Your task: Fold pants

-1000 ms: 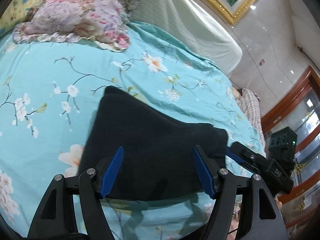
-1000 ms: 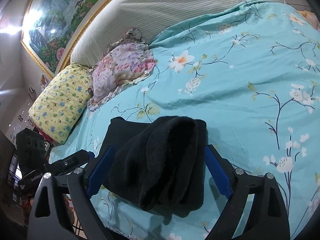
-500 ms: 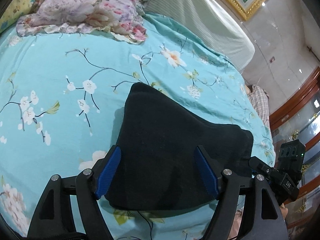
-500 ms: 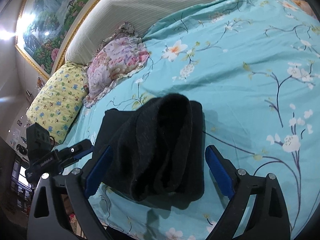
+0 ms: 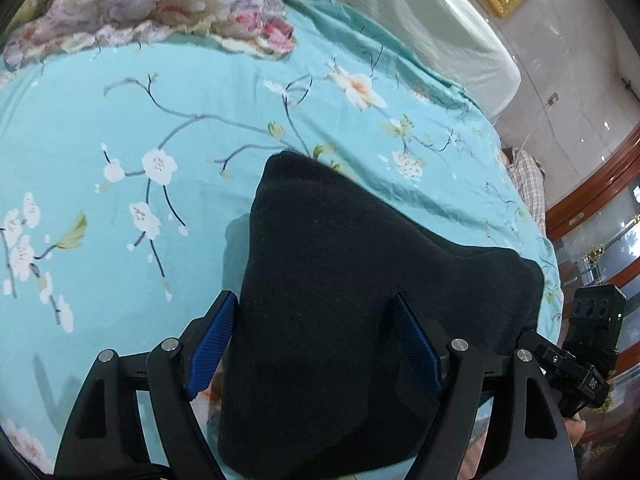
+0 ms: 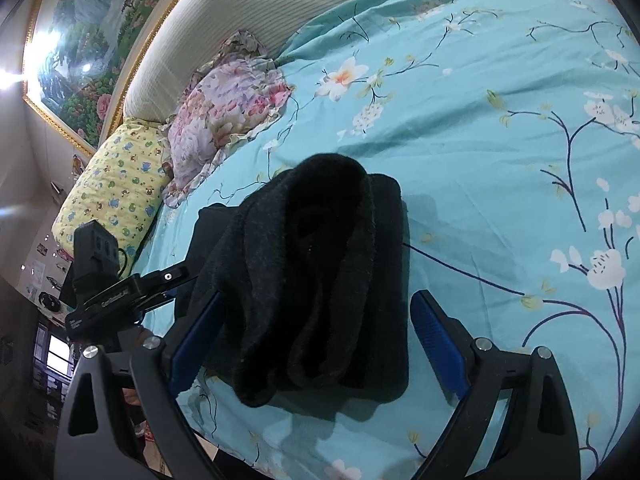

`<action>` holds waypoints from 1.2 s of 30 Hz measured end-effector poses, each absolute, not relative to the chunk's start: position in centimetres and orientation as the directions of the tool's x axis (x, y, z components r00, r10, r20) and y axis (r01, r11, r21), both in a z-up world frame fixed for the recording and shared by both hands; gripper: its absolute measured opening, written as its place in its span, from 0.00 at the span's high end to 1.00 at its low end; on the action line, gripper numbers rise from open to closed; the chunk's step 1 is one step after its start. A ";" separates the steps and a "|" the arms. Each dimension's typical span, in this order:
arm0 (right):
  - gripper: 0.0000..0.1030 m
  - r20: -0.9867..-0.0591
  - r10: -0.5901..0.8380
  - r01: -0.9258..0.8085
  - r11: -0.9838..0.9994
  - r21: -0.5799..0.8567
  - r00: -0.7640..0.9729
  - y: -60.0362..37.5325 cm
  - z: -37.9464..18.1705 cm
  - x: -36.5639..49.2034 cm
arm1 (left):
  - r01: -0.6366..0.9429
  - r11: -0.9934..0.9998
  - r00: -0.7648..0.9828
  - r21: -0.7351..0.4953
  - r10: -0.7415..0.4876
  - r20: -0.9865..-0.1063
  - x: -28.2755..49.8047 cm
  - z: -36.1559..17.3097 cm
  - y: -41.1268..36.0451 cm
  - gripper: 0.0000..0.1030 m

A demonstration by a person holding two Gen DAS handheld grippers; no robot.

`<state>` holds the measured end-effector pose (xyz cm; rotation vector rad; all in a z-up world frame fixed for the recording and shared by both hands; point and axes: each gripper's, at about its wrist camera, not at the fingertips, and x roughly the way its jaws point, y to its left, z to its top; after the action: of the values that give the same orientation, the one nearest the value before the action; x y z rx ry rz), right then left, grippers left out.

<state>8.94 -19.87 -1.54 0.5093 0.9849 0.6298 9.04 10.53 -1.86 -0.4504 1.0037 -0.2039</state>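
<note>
1. The left gripper stands with its blue pads wide apart and closes on nothing. The black pants lie between and under them, and whether either pad brushes the cloth I cannot tell.

2. The right gripper is likewise spread wide, clasping nothing. The pants fill the gap between its fingers, apparently free of the right-hand pad; the left-hand pad sits against the edge of the cloth, though contact cannot be confirmed.

3. Just ahead of both tools the pants form a compact, thick bundle on the turquoise flowered bedspread. In the right wrist view a rolled, humped layer rides on a flatter layer beneath, with an open loop of fabric at its far end. In the left wrist view the same bundle shows as one smooth dark slab narrowing away from the tool.

4. My reading: the folding is nearly or wholly done, since no leg or waistband trails out. What may remain is flattening the raised hump and squaring the edges, then drawing the tools clear.

5. Beyond the bundle, well apart from it, a pink floral pillow lies on the bed, with a yellow printed pillow to its left.

6. Farthest off stand the ribbed headboard and a gilt-framed painting.
</note>
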 end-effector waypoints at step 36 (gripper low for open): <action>0.55 -0.533 0.766 -0.288 0.634 0.718 0.359 -19.4 -1.5 11.3 | -0.075 0.729 0.560 -0.680 -0.534 -0.634 9.5 -2.5 14.4 0.68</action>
<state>11.29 -19.39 -1.45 0.5683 0.9818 0.7289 9.48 14.39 -2.53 -0.7252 0.9541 -0.3003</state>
